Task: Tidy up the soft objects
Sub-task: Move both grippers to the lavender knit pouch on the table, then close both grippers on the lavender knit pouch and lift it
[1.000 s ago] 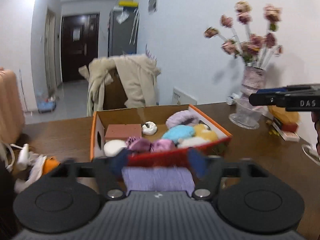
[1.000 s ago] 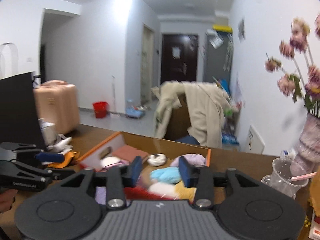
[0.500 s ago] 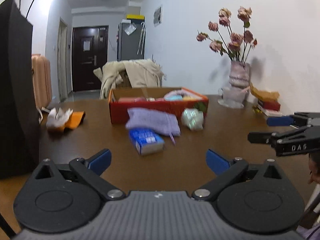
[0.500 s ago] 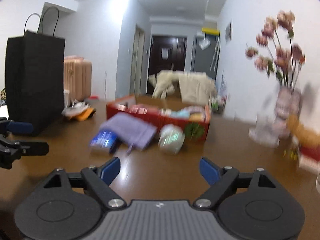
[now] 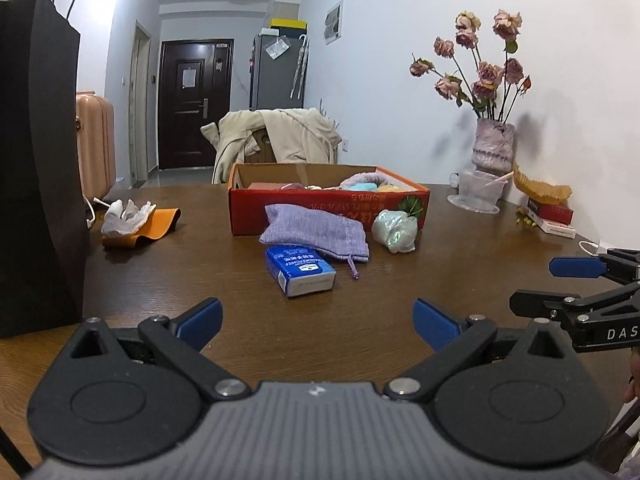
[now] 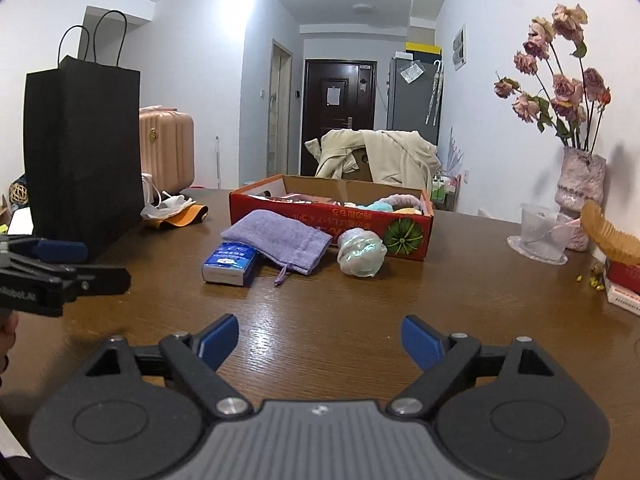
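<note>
- Lying ahead of both pairs of fingers, out on the brown bench (image 5: 420,276), are the three loose things: a lilac knitted pouch (image 5: 316,230), a blue tissue pack (image 5: 301,270) and a pale shiny bundle (image 5: 395,230), all near the front wall of the red cardboard box (image 5: 332,210), which already holds several soft pieces.
- Left gripper (image 5: 316,320): fingers spread wide, nothing between them. The tissue pack sits almost straight ahead, with the pouch just behind and partly over it.
- Right gripper (image 6: 320,342): fingers also well apart and empty. In its view the bundle lies nearly dead ahead, while pouch and pack sit off to the left.
- Pouch's long axis runs roughly crosswise to the left gripper's line, drawstring end toward the right and near side; a grab across its short width looks easiest.
- Judging by these views, the left hand is better placed for pouch or pack, the right for the bundle.
</note>
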A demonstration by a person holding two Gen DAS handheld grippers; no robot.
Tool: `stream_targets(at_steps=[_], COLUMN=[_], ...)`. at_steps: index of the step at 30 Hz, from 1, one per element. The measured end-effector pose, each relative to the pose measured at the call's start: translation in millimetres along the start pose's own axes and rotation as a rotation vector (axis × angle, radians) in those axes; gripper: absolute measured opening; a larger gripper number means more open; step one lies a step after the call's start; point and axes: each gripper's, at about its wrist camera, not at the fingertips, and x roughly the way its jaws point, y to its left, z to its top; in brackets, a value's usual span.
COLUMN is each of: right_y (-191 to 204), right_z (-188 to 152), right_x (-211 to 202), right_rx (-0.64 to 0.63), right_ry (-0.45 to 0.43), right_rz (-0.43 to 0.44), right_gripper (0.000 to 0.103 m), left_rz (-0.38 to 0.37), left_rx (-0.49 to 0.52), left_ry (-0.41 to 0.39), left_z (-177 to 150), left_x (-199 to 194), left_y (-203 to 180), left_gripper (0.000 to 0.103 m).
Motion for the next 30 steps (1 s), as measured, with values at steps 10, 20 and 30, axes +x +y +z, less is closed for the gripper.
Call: stream_targets(at_steps=[10,20,30], right_y=[-6,-18,10], right_z=[40,80,71], right_x=[53,210,264], right_rx=[0.065,0.268,0.127], right_ry=[0.001,0.203,0.234], right_rz=[0.048,0.124,0.022], right_gripper=[0.085,0.067,0.035], left_rz=[0.010,-0.116,-0.256], left_rx=[-0.045,-0.110,-0.251], left_ry=[0.019,0.142,0.180], left_z=[48,83,64], left_x=[65,203,234], left_y=[24,67,93], left_gripper=[0.103,0.080,0.025])
